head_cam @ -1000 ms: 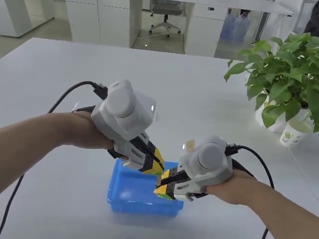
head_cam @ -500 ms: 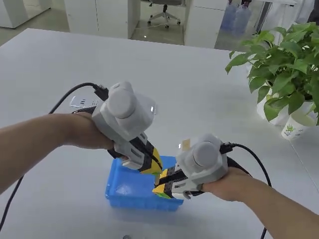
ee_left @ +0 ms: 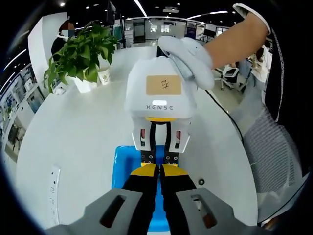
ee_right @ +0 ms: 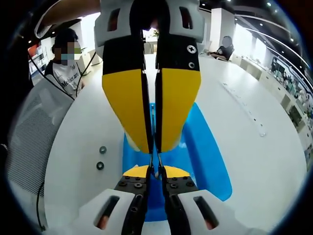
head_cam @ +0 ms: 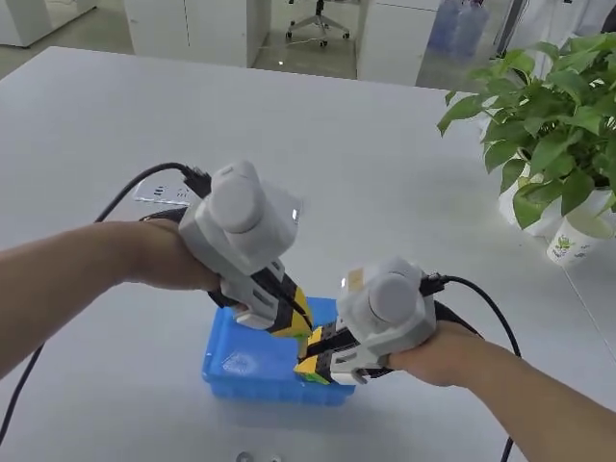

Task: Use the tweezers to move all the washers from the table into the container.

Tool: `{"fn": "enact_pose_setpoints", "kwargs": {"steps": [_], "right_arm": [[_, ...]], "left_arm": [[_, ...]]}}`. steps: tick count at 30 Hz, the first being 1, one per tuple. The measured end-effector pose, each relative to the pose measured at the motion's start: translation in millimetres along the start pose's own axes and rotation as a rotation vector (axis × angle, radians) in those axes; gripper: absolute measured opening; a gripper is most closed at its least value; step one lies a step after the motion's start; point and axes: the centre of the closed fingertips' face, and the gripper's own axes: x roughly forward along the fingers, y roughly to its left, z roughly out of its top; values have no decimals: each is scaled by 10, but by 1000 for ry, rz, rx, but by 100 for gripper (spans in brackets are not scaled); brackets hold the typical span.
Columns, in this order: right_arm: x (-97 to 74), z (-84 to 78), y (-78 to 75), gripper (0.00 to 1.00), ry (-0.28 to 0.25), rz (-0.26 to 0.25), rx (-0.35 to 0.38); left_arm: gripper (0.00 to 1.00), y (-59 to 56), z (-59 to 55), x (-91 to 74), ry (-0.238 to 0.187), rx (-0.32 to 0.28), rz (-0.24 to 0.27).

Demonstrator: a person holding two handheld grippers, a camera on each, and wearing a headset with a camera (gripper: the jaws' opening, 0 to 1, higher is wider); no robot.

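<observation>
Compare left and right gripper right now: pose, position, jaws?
Pose: left gripper tilts steeply down from the far-left side; right gripper lies nearer level, pointing left from the near-right.
In the head view the left gripper's body stands higher above the blue container; the right gripper's sits low at its near-right corner.
Shared: tips meet over the container, jaws almost closed, yellow pads; a thin metal strip, likely the tweezers, runs between the tips.

The white counter (head_cam: 366, 144) carries a blue container (head_cam: 231, 380) by its near edge, two washers (ee_right: 102, 150) just beside it, and a potted plant (head_cam: 576, 243) near the right edge.
</observation>
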Motion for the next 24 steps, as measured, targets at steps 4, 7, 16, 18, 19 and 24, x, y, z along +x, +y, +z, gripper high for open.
{"fn": "enact_pose_setpoints", "kwargs": {"steps": [4,7,16,18,19,24], "right_arm": [[-11,2,1,12,3,-2,-2],[-26,10,3,12,2,-4,-5],[-66,51,6,12,-2,-12,-11],[-84,68,8,12,-5,-16,-12],[-95,81,11,12,-7,-17,-13],[-138,127,15,12,-14,-24,-17]], "left_arm": [[6,2,14,-1,0,3,2],[6,-2,28,-9,-2,4,2],[6,-13,69,-57,-4,7,8],[6,-18,85,-76,-3,9,10],[6,-22,93,-85,-4,9,10],[6,-42,137,-142,-1,17,14]]}}
